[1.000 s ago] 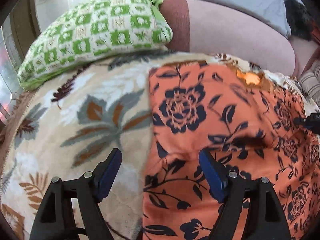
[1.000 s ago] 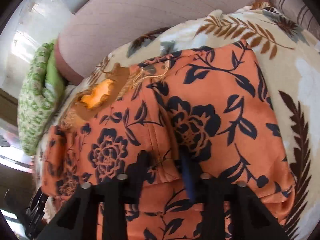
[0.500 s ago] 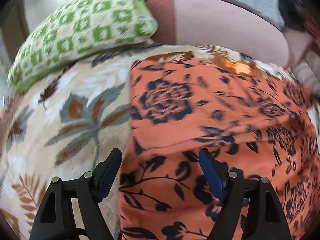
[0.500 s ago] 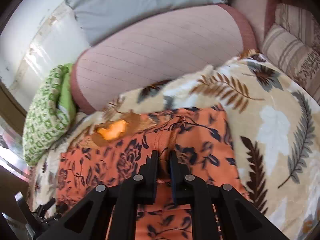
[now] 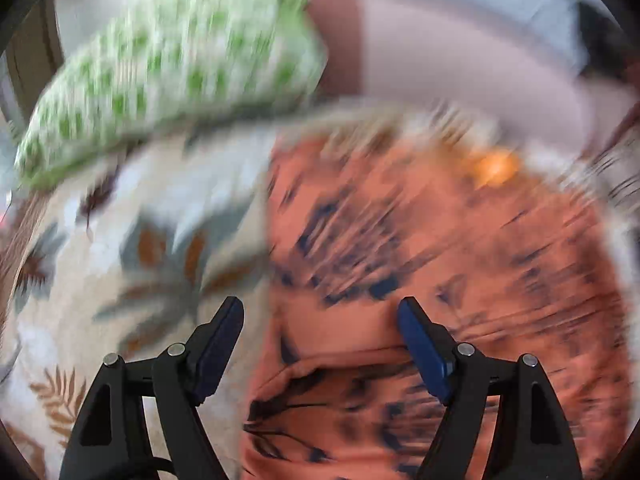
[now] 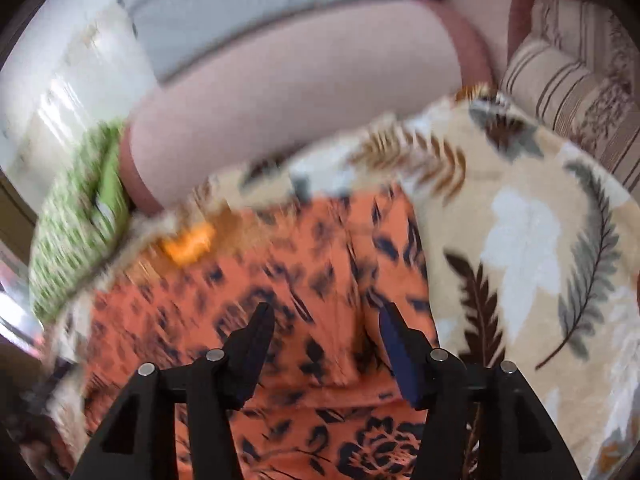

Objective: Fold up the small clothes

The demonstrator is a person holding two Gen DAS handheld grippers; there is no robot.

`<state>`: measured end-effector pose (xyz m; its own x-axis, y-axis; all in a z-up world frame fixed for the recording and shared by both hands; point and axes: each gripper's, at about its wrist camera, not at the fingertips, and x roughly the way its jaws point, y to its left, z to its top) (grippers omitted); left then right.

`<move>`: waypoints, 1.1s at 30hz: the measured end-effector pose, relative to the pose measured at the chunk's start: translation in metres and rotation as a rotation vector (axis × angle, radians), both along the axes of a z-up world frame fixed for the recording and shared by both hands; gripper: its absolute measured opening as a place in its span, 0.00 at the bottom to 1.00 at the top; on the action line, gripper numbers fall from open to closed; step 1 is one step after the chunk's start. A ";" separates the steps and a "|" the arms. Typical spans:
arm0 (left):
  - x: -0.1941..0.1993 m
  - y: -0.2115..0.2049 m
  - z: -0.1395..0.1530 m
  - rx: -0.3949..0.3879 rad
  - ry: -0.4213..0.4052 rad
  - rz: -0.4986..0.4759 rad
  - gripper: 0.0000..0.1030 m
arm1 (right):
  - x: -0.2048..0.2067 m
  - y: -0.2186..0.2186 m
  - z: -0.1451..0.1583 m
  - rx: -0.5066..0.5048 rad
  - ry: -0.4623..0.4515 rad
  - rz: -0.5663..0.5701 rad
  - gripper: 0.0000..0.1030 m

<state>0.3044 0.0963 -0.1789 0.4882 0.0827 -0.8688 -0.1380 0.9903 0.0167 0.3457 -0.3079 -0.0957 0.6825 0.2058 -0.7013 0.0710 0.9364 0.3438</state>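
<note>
Apparently unlabelled, though blur hides detail, the orange floral garment (image 6: 280,280) is lain beneath the right tongs (image 6: 326,324), just spread, gripping nothing; the left tongs (image 5: 320,316) are held spread.

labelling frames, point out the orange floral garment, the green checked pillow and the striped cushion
orange floral garment (image 6: 320,280), right wrist view, middle of the cloth
green checked pillow (image 5: 168,80), left wrist view, its top face
striped cushion (image 6: 568,92), right wrist view, its front face

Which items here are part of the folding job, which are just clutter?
Job: orange floral garment; left gripper, open; right gripper, jaws just opened, nothing pinched.

Lying about: green checked pillow; pink bolster; striped cushion; leaf-print blanket underneath.
</note>
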 end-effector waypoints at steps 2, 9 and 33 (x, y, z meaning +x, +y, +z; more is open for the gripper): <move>-0.006 0.012 -0.005 -0.060 -0.038 0.037 0.80 | 0.013 0.005 0.002 0.085 -0.014 0.062 0.62; -0.018 0.039 -0.003 0.001 -0.027 0.121 0.80 | 0.069 -0.012 -0.083 0.449 0.173 0.053 0.68; -0.260 0.043 0.020 -0.454 0.068 0.005 0.83 | -0.212 -0.086 -0.057 0.137 0.474 0.236 0.83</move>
